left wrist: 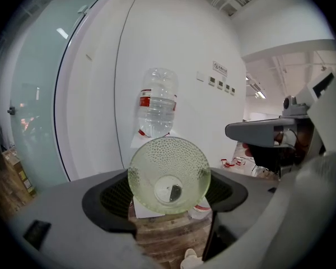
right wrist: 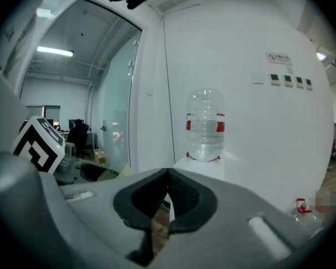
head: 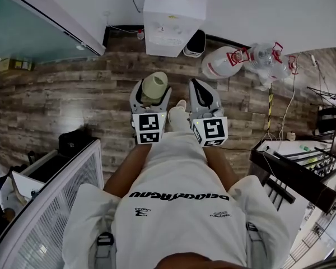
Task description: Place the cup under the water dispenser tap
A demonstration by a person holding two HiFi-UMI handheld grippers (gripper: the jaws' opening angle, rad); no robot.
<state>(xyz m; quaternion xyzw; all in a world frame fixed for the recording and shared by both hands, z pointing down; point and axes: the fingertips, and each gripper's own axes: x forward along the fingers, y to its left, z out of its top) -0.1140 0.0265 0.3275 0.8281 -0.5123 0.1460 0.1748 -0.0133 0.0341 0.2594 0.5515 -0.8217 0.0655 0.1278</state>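
Wood-plank flooring [head: 56,88] runs to a white wall, where the water dispenser [head: 171,24] stands with its bottle [left wrist: 157,102] upended on top. Spare bottles [head: 224,63] are seen lying on the floor to its right.

The cup [head: 154,86] is held clear of the floor in the left tool [head: 151,94], well short of the dispenser. It is clamped across its dimpled, pale green wall by both jaws, and its mouth is turned back toward that tool's camera. The right tool [head: 200,91] is carried alongside with its jaws pressed together on nothing.

The cup is judged to be light, rigid and empty, either glass or hard plastic. It would likely be brittle if knocked against the dispenser housing. Some purchase is offered by the dimpled surface, though the round, tapering wall could slide between flat pads. A hold across the mid-wall, as now, is judged sound. The cup would probably have to be turned upright before being set down. The tap itself cannot be made out.
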